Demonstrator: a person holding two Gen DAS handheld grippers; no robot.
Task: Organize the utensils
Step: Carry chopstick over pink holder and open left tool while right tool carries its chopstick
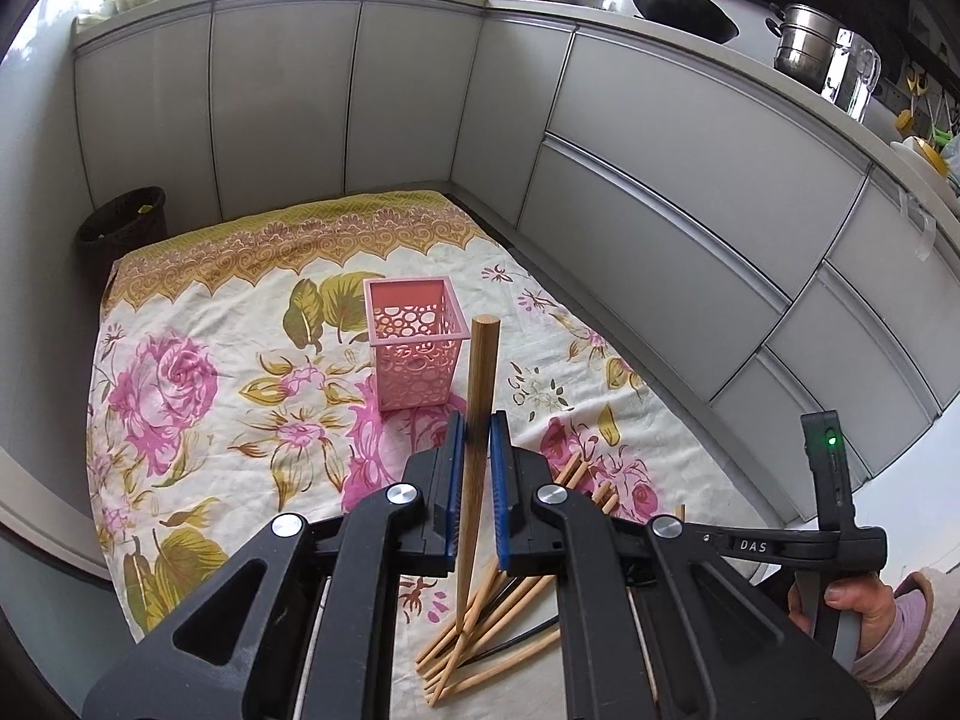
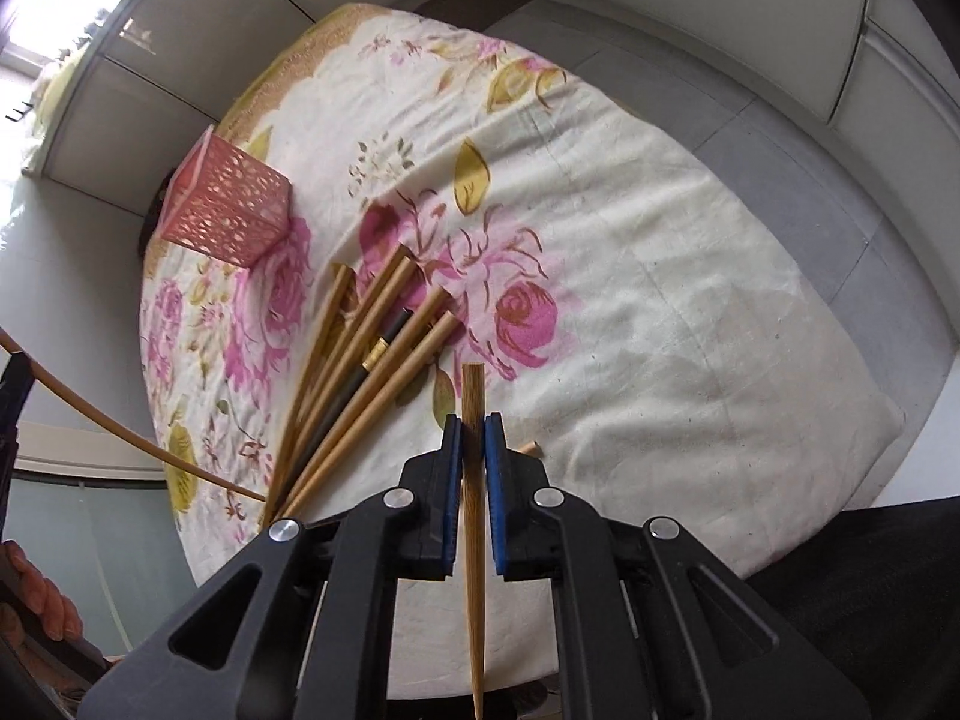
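Note:
My left gripper (image 1: 477,426) is shut on a wooden chopstick (image 1: 482,372), held upright above the cloth with its thick end up. A pink perforated square holder (image 1: 414,348) stands empty on the cloth, just beyond and left of it. My right gripper (image 2: 473,426) is shut on another wooden chopstick (image 2: 472,396), above the cloth. Several wooden chopsticks and a black one lie in a fanned pile (image 2: 366,360) left of the right gripper; the pile also shows below the left gripper (image 1: 480,630). The holder appears in the right wrist view (image 2: 225,210) at the left.
A floral cloth (image 1: 198,396) covers the low surface. Grey cabinets (image 1: 660,180) wrap round the back and right. A dark bin (image 1: 123,222) stands at the cloth's far left corner. The other hand-held gripper's handle (image 1: 831,480) rises at the right.

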